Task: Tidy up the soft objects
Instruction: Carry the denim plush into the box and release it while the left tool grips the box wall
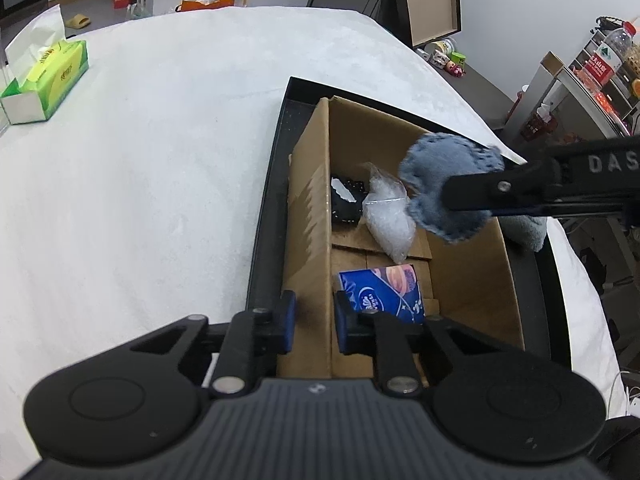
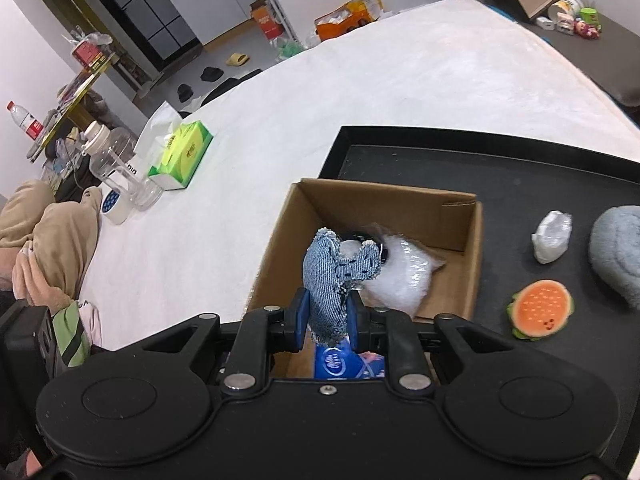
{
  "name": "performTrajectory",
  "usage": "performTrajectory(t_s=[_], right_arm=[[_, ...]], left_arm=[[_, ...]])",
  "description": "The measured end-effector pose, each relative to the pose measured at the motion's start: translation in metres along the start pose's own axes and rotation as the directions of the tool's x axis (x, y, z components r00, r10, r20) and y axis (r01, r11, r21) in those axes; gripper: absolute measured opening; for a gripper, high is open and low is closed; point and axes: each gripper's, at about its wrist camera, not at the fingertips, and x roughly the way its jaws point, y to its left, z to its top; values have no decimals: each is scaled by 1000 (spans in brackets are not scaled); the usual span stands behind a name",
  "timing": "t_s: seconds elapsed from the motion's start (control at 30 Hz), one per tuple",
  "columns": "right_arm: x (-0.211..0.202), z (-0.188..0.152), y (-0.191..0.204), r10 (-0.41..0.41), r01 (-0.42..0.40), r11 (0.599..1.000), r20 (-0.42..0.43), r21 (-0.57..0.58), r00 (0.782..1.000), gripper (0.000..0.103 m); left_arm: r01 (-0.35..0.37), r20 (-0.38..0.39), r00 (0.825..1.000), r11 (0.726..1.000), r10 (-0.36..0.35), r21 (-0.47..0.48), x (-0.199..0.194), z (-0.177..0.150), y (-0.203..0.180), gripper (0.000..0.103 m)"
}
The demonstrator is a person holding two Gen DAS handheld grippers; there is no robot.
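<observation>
The right gripper (image 2: 326,316) pinches a denim fabric piece (image 2: 334,276) between its two blue pads and holds it in the air above the open cardboard box (image 2: 472,248), probably so that it can fall straight inside. In the left wrist view the same denim piece (image 1: 452,188) hangs over the right half of the box.

The left gripper (image 1: 315,320) has its pads on both sides of the left wall of the box (image 1: 310,216). I judge that it steadies the box, but I cannot tell if the pads really press on the cardboard.

Inside the box lie a blue tissue pack (image 1: 380,294), a clear plastic bag with white filling (image 1: 388,216) and a dark item I cannot identify. The box stands on a black tray (image 2: 520,168). On the tray, beside the box, wait a small wrapped bundle (image 2: 552,236), a burger-shaped soft toy (image 2: 540,314) and a grey plush (image 2: 618,252), so the sorting seems about half done.
</observation>
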Motion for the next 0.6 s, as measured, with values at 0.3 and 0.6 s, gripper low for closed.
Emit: performTrajectory(t_s=[0.3, 0.6], right_arm=[[19, 6, 18, 19, -18, 1000, -19, 2, 1000, 25], [37, -3, 23, 19, -19, 1000, -70, 8, 997, 29]], left_arm=[[9, 8, 1000, 1000, -9, -13, -1, -3, 3, 16], [10, -1, 1000, 1000, -10, -13, 0, -2, 4, 17]])
